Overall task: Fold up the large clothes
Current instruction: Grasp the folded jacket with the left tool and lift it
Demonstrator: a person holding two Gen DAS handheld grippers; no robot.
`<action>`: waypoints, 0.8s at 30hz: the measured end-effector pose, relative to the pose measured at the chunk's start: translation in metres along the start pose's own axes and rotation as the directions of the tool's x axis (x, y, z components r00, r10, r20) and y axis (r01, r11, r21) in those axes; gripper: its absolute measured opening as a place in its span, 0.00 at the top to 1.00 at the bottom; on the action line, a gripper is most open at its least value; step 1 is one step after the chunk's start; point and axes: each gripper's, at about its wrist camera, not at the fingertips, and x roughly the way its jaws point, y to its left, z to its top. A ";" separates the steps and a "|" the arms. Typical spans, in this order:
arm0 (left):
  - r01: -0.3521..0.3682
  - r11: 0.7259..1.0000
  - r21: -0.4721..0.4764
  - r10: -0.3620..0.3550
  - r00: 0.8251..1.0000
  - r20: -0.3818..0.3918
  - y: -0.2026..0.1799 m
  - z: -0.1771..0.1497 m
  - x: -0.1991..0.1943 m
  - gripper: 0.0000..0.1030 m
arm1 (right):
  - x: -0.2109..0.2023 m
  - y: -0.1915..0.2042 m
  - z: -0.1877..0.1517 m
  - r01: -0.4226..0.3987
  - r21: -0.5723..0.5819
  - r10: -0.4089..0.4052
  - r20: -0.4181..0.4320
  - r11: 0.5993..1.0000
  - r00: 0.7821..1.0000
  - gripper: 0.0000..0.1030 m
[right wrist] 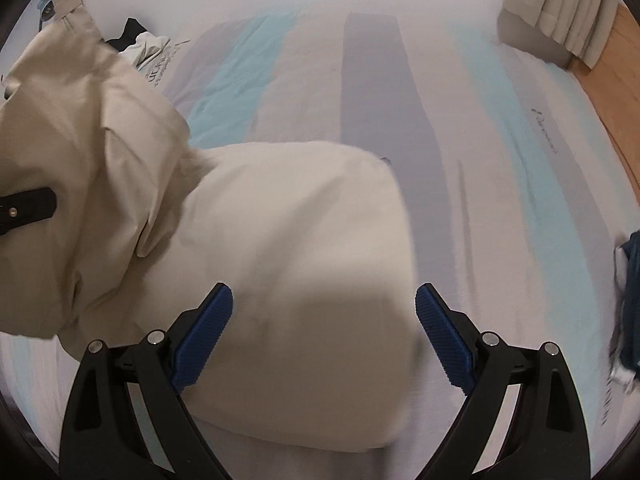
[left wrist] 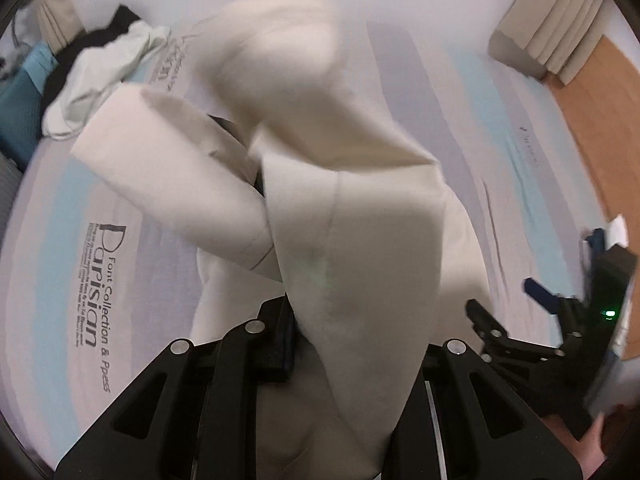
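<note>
A large cream garment [left wrist: 352, 240] hangs from my left gripper [left wrist: 320, 344], whose jaws are shut on a fold of it; the cloth hides the fingertips and rises blurred above the bed. In the right wrist view the same garment [right wrist: 280, 248] lies partly on the bed, its left part lifted up toward the left gripper's finger [right wrist: 28, 204]. My right gripper [right wrist: 324, 332] is open, its blue pads [right wrist: 204, 336] spread over the garment's near edge, holding nothing. It also shows in the left wrist view [left wrist: 516, 312] at the lower right.
The bed sheet [right wrist: 480, 160] is striped white, blue and grey with printed lettering [left wrist: 100, 280]. A pile of black and white clothes [left wrist: 100, 72] lies at the far left. Beige curtains [left wrist: 560, 24] and wooden floor [left wrist: 600, 120] are at the right. A dark blue item [right wrist: 632, 300] lies at the right edge.
</note>
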 end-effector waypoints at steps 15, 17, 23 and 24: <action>-0.379 0.924 0.056 0.378 0.925 0.029 -0.150 -0.027 0.063 0.83 | 0.002 -0.147 -0.010 0.064 0.019 -0.063 -0.037 0.998 0.997 0.14; -0.407 0.911 0.062 0.406 0.913 0.035 -0.163 -0.028 0.071 0.83 | 0.004 -0.161 -0.015 0.068 0.019 -0.068 -0.046 0.997 0.997 0.14; -0.371 0.922 0.112 0.369 0.929 0.037 -0.205 -0.036 0.094 0.82 | 0.012 -0.186 -0.028 0.071 0.015 -0.070 -0.070 0.997 0.995 0.14; -0.356 0.927 0.121 0.355 0.934 0.032 -0.210 -0.038 0.099 0.82 | 0.013 -0.192 -0.030 0.070 0.021 -0.068 -0.075 0.997 0.995 0.14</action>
